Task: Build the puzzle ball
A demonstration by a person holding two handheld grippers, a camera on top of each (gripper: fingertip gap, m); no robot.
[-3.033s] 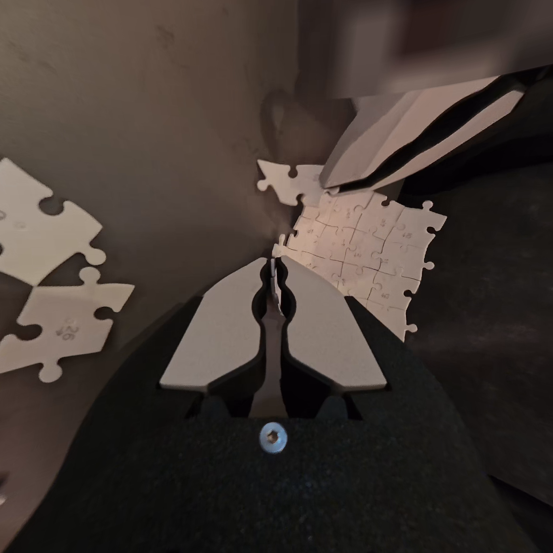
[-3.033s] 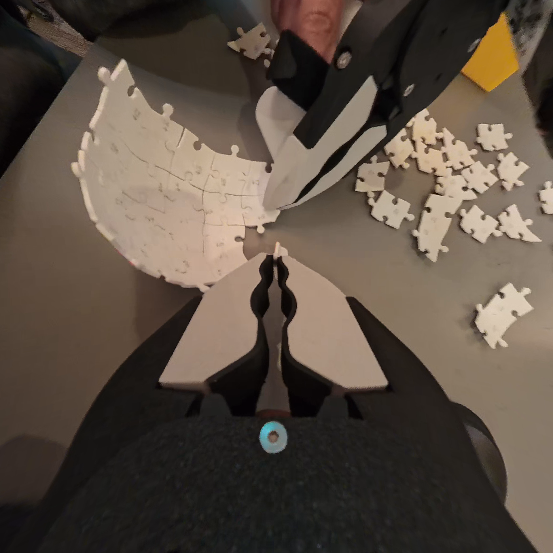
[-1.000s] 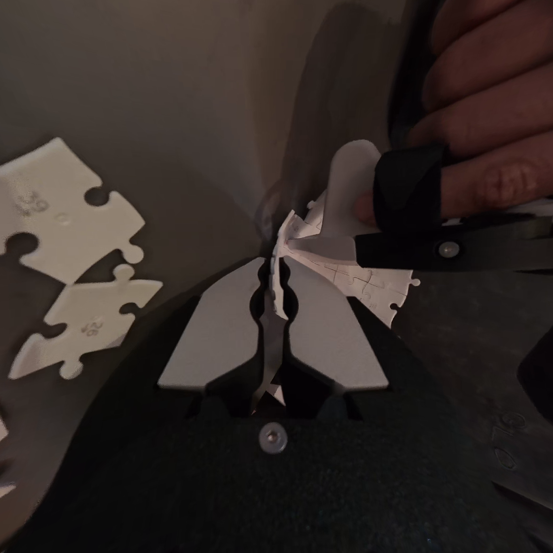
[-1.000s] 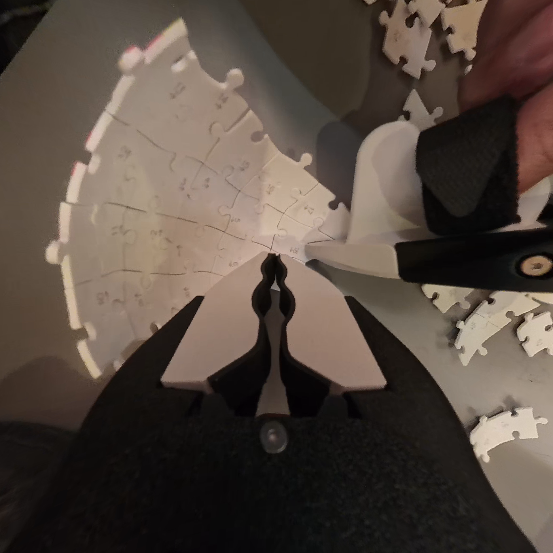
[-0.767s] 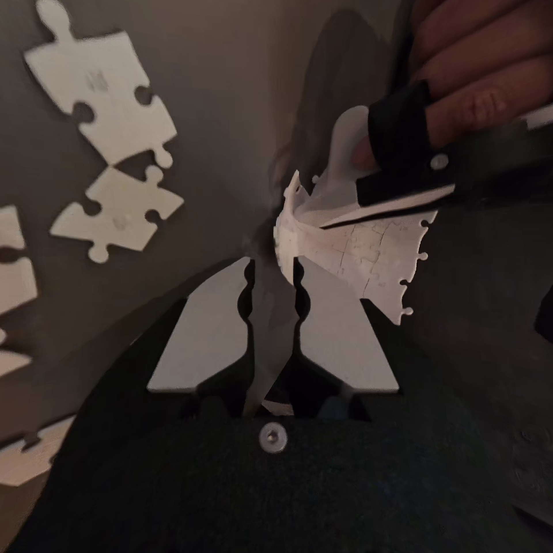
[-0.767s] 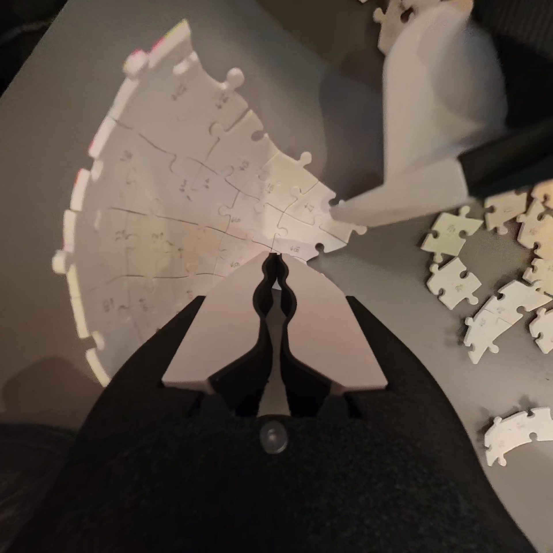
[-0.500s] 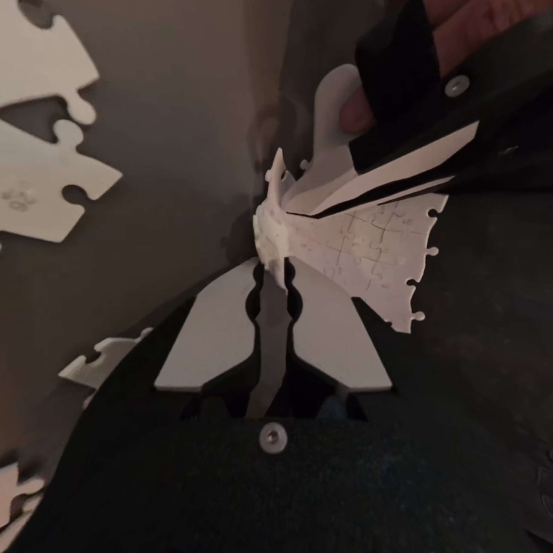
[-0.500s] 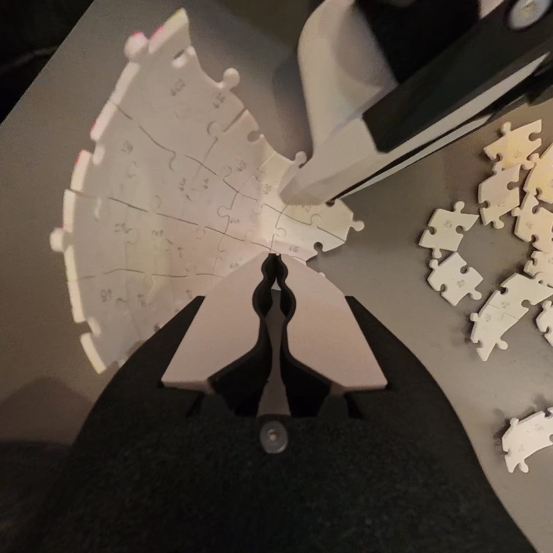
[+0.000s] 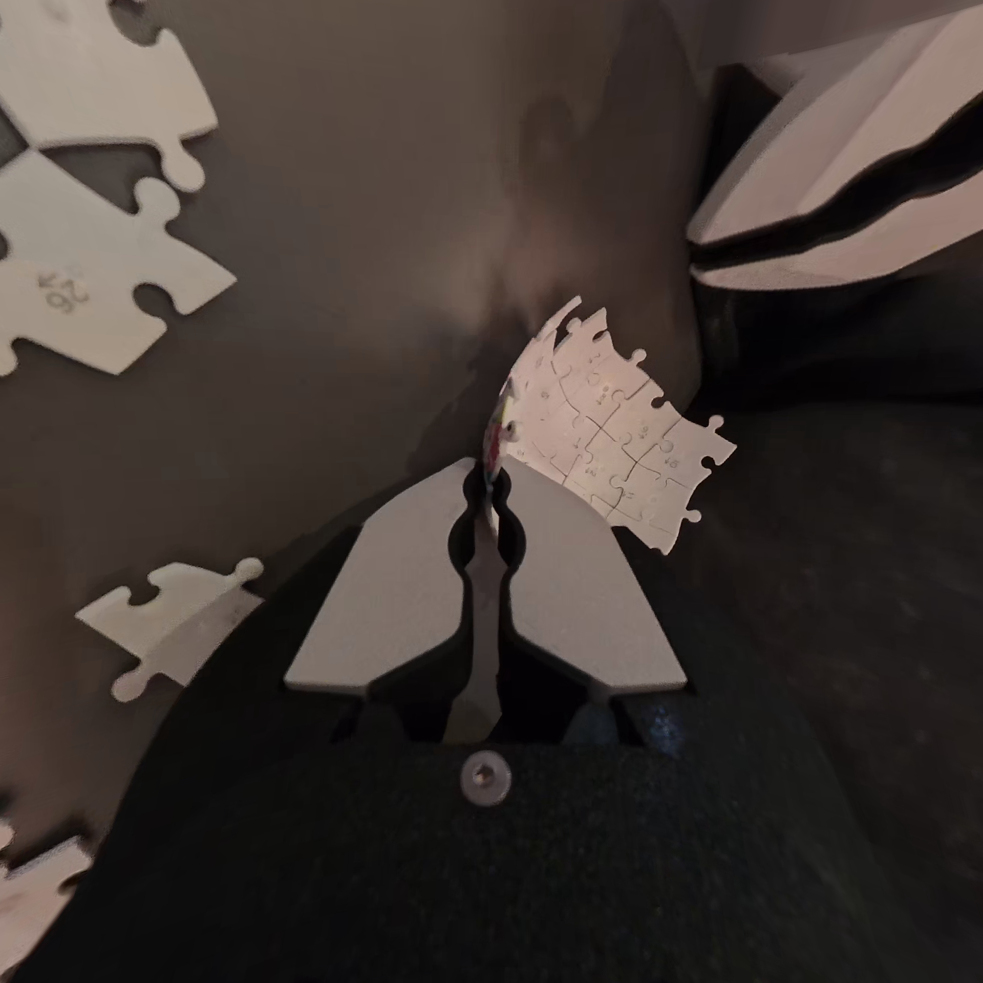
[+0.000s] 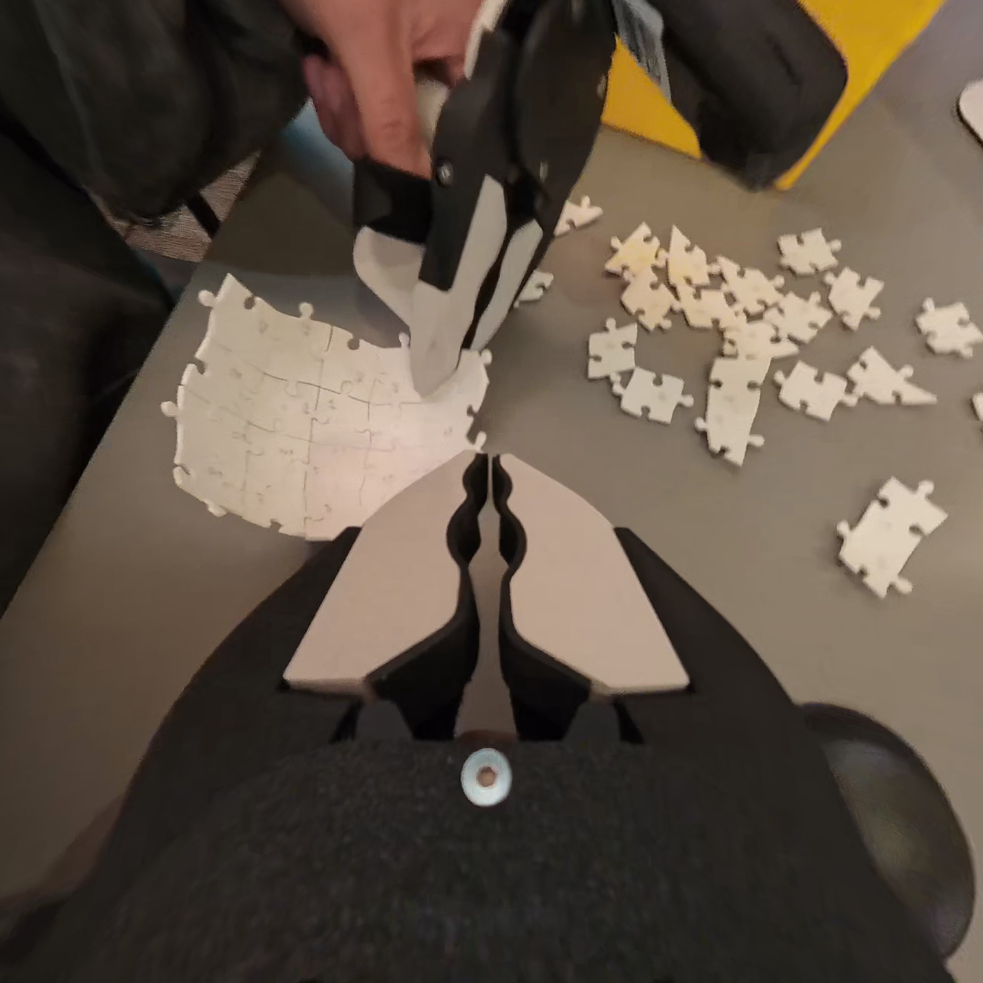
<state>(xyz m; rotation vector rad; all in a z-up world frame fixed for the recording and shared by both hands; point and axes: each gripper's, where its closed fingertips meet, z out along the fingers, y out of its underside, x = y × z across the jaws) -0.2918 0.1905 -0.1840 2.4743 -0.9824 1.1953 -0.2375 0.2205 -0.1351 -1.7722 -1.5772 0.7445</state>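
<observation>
Fingers [image 9: 574,574] of the left gripper [image 9: 488,473] are nearly closed, and the edge of the half-built puzzle ball shell [image 9: 611,436] is pinched between their tips. From the right wrist view, the left gripper [image 10: 452,367] is seen tilted steeply down onto the shell's near right rim, held from above by a hand [image 10: 372,90] in a dark sleeve. The shell [image 10: 319,409], a curved white bowl of joined pieces, rests on the grey desk [image 10: 611,505] with its hollow side up; nothing is seen inside it. The right gripper [image 10: 488,461] is held just beside the shell's near edge, its fingers [image 10: 399,585] almost together with only a thin slit between them and nothing gripped. Loose puzzle pieces [image 10: 744,330] are scattered on the desk to the right, well apart from the shell. A yellow box [image 10: 654,101] stands beyond them.
</observation>
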